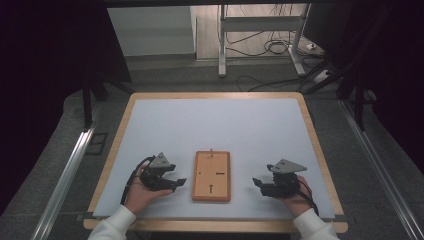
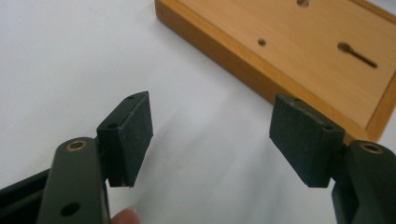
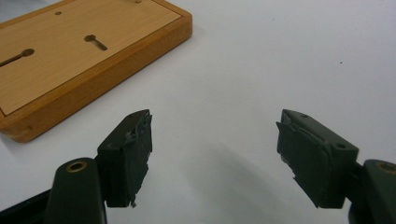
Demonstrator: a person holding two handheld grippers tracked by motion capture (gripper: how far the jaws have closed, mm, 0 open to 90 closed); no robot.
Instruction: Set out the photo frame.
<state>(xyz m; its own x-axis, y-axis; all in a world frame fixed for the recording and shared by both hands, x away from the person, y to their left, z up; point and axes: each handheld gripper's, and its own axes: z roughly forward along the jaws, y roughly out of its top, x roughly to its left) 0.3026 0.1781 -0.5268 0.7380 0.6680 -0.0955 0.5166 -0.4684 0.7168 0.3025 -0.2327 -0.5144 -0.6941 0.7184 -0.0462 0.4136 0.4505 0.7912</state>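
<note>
we see a flat wooden board (image 1: 211, 176) lying on the white table cover (image 1: 215, 125), near the front edge, between our two hands. the left gripper (image 1: 176, 183) rests just beside its left long edge, the right gripper (image 1: 256, 183) a little apart from its right long edge. both are released, with the jaws standing wide and nothing between the pads. the board shows keyhole slots (image 2: 357, 54) and small holes on its top face.

we judge that the step in hand is to take the board from both sides. to do it well, we should keep both grippers low and level, bring each one square to its long edge, and close on the raised rim (image 3: 93, 79), not on the corner, so the board does not twist or slide on the smooth cover.
</note>
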